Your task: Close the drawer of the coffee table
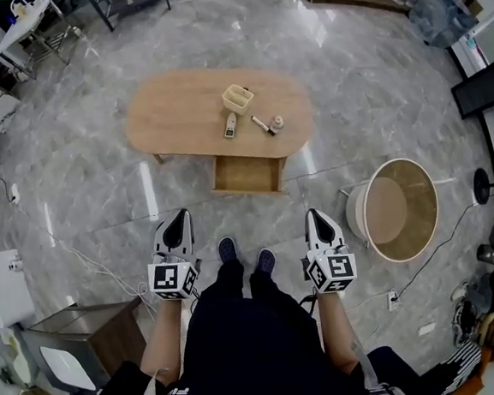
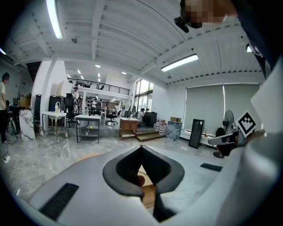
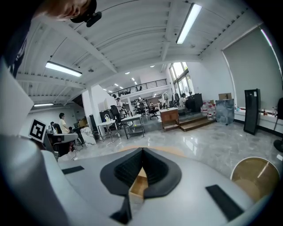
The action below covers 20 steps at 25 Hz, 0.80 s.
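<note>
Both tongs are sitting pressed together and empty. From the head view, the left gripper (image 1: 182, 217) and right gripper (image 1: 313, 215) are hanging above the floor, their cubes (image 1: 173, 279) showing black-and-white square markers. The drawer (image 1: 247, 175) is standing pulled out of the coffee table (image 1: 179, 112), well ahead of them. In the left gripper view, the left gripper (image 2: 141, 148) is touching tip to tip. In the right gripper view, the right gripper (image 3: 142, 151) is doing likewise, with the drawer (image 3: 139, 185) showing beyond.

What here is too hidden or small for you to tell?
Head view: the small items on the coffee table are too small to identify.
Left gripper view: the left tool hides nearly all of the coffee table and drawer.
Right gripper view: the round side table is cut off by the edge.
</note>
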Each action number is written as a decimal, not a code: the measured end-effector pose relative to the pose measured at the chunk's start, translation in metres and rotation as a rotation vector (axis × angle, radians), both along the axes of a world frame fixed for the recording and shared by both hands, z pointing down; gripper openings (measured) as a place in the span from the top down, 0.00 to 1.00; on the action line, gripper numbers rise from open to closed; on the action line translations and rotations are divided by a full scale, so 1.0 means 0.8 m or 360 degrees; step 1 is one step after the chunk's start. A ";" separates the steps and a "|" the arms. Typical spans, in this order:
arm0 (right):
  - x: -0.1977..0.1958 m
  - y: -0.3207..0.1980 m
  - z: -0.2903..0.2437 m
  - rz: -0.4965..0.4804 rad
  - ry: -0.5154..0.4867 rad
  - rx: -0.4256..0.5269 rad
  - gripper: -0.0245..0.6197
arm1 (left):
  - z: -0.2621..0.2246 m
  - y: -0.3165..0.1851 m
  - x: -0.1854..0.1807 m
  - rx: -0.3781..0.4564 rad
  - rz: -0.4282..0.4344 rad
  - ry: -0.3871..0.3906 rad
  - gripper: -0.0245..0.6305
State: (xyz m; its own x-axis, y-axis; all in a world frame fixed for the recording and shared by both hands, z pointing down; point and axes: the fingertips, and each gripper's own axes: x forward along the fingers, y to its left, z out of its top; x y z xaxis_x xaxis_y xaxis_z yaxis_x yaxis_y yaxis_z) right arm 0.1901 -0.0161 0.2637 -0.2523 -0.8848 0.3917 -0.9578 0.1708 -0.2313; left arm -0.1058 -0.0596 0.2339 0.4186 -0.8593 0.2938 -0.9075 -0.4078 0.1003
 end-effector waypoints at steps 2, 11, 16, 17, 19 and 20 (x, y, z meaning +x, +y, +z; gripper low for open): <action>0.006 -0.002 0.019 0.0000 0.0003 -0.0036 0.92 | 0.019 -0.001 0.008 -0.0020 0.0014 -0.0016 0.93; 0.025 -0.028 0.090 -0.0036 0.0034 -0.0103 0.92 | 0.106 -0.019 0.025 -0.0077 0.0065 -0.0063 0.93; 0.019 -0.046 0.156 -0.0098 0.0104 -0.0123 0.92 | 0.172 -0.039 0.025 -0.0066 0.0072 -0.0057 0.93; 0.019 -0.048 0.171 -0.0097 0.0112 -0.0125 0.92 | 0.190 -0.042 0.024 -0.0074 0.0070 -0.0064 0.93; 0.019 -0.054 0.199 -0.0095 0.0135 -0.0121 0.92 | 0.224 -0.047 0.020 -0.0086 0.0055 -0.0057 0.93; 0.019 -0.056 0.211 -0.0097 0.0149 -0.0111 0.92 | 0.240 -0.049 0.017 -0.0089 0.0046 -0.0050 0.93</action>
